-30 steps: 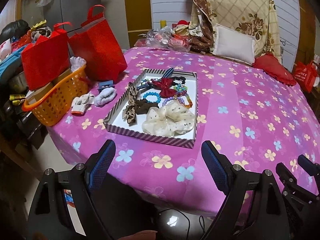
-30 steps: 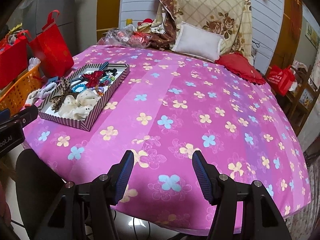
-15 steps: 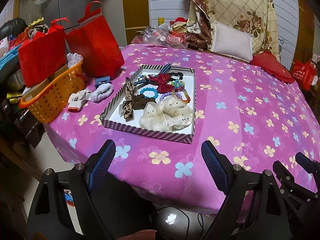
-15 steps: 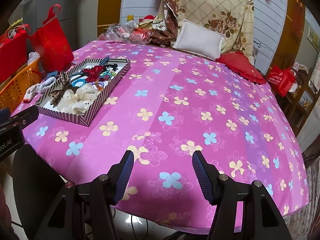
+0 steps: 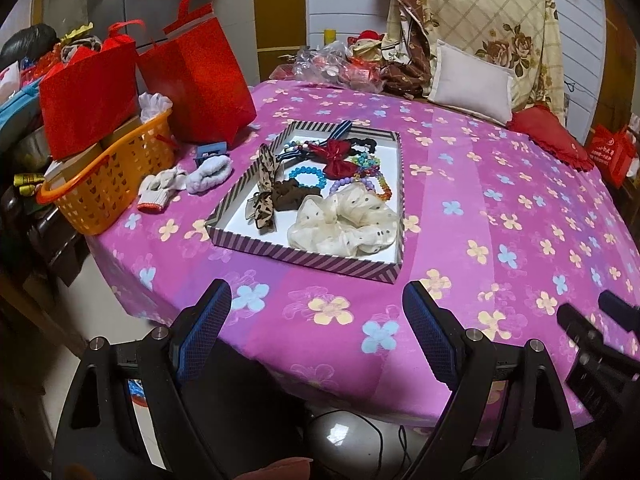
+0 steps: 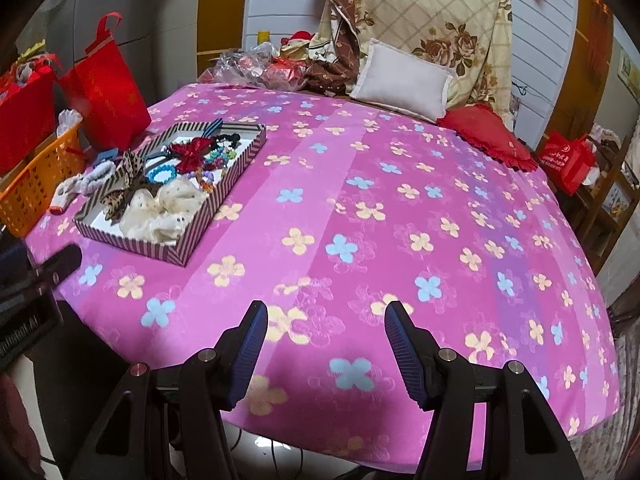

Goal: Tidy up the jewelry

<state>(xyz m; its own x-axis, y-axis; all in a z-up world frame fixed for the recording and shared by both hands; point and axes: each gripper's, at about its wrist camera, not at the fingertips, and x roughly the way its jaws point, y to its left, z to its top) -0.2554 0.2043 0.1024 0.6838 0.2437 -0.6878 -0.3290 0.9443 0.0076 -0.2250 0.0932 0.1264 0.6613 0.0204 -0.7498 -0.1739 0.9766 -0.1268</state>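
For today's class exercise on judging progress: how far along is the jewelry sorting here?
Done: nothing looks sorted; the bracelets, red bow and cream scrunchie lie jumbled in the striped tray. In hand: nothing; the left gripper and right gripper are open, short of the tray. Left: all of it.

Barely any change. Left-wrist view crept in slightly: striped tray (image 5: 304, 258) now sits a touch lower and larger in frame, its near edge closer to the left tool (image 5: 316, 312). Orange basket (image 5: 100, 200) and red bags (image 5: 200, 80) drifted toward the left border. Right-wrist view tipped down a hair over the near edge of the table (image 6: 360, 220), tray (image 6: 176, 248) lower in frame. Nothing in the tray moved.
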